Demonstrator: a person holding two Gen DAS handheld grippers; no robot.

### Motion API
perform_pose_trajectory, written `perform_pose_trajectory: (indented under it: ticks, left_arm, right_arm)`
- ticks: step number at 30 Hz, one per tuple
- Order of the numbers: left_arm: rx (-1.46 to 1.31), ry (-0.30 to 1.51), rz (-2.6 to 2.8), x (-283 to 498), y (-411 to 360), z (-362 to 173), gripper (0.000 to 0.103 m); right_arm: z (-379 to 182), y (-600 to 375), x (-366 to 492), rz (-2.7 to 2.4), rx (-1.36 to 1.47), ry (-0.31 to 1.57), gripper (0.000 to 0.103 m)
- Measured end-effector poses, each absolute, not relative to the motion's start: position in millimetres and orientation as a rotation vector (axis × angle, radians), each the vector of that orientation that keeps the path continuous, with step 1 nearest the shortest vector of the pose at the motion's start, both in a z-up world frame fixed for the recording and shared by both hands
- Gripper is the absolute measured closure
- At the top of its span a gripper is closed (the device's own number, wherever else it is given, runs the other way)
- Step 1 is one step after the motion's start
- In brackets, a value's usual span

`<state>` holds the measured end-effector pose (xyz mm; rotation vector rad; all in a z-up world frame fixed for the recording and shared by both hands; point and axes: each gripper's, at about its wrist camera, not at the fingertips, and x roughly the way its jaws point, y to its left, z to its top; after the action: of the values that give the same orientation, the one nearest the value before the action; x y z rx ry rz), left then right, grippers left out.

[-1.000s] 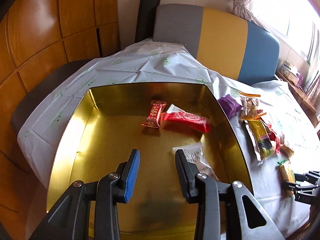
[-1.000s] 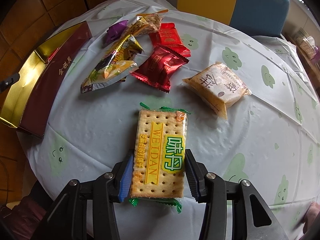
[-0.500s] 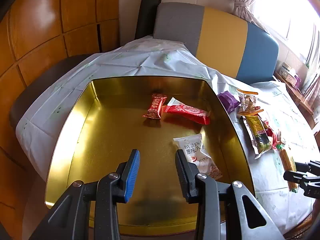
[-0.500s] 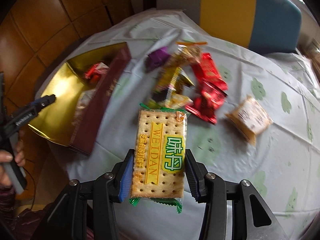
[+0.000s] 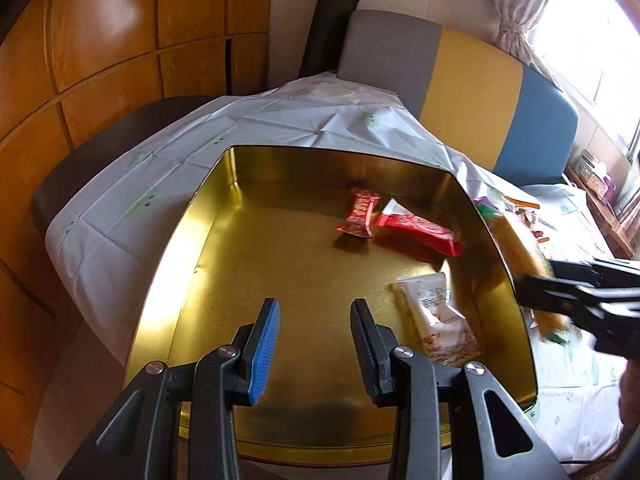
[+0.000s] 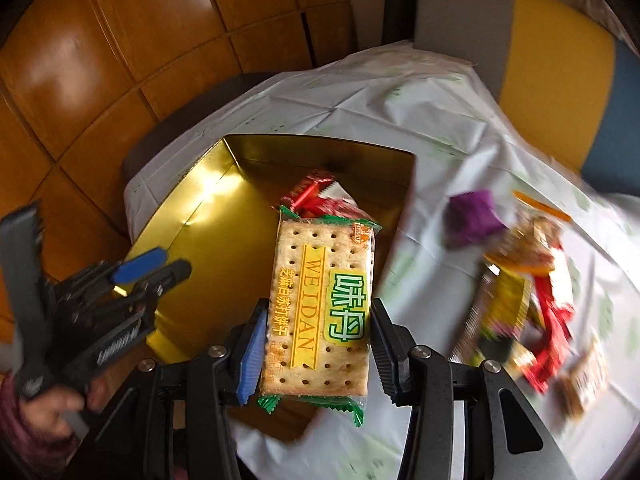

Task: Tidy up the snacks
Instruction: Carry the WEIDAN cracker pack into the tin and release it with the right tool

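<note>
My right gripper (image 6: 318, 344) is shut on a packet of soda crackers (image 6: 320, 308) with green ends, held in the air over the near right edge of the gold tin (image 6: 208, 220). From the left wrist view that gripper (image 5: 532, 284) comes in blurred at the right rim, the cracker packet (image 5: 516, 248) in it. My left gripper (image 5: 314, 344) hangs open and empty over the tin's floor (image 5: 260, 272); it also shows as the left gripper (image 6: 150, 266) at left. In the tin lie two red snack packets (image 5: 416, 230) and a white packet (image 5: 436, 316).
Loose snacks lie on the white tablecloth (image 6: 440, 128) right of the tin: a purple packet (image 6: 472, 220), red and yellow wrappers (image 6: 528, 288). A grey, yellow and blue chair back (image 5: 472, 80) stands behind the table. Wood panelling (image 5: 100, 60) is at left.
My right gripper has lifted the cracker packet off the cloth and carried it left to the tin's edge. The left gripper has shifted a little over the tin, still open.
</note>
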<state>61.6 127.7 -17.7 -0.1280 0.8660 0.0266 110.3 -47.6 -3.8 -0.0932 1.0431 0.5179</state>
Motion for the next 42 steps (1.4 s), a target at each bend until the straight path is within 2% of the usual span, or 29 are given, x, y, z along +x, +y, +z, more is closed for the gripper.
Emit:
perform_pose_trajectory:
  ticks: [7, 9, 23, 27, 42]
  left_arm:
    - [-0.150, 0.888, 0.030, 61.0, 137.5, -27.3, 0.066]
    - [-0.150, 0.889, 0.031, 60.9, 138.1, -29.0, 0.066]
    - [-0.092, 0.860, -0.018, 55.0, 114.9, -15.8, 0.066]
    - [-0.071, 0.854, -0.036, 51.2, 105.6, -12.1, 0.066]
    - [0.008, 0.841, -0.093, 41.6, 73.9, -3.4, 0.066]
  right_arm:
    - [-32.5, -30.6, 132.4, 0.467, -0.097, 1.091, 0.054]
    - [-30.3, -36.8, 128.2, 0.474, -0.076, 1.073, 0.046]
    - [-8.7, -80.0, 93.6, 0.466, 0.028, 0.984, 0.044]
    - [-5.3, -97.5, 85.2, 0.442, 0.042, 0.972, 0.041]
    - [-1.2, -182.8, 69.5, 0.285, 0.091, 0.961, 0.039]
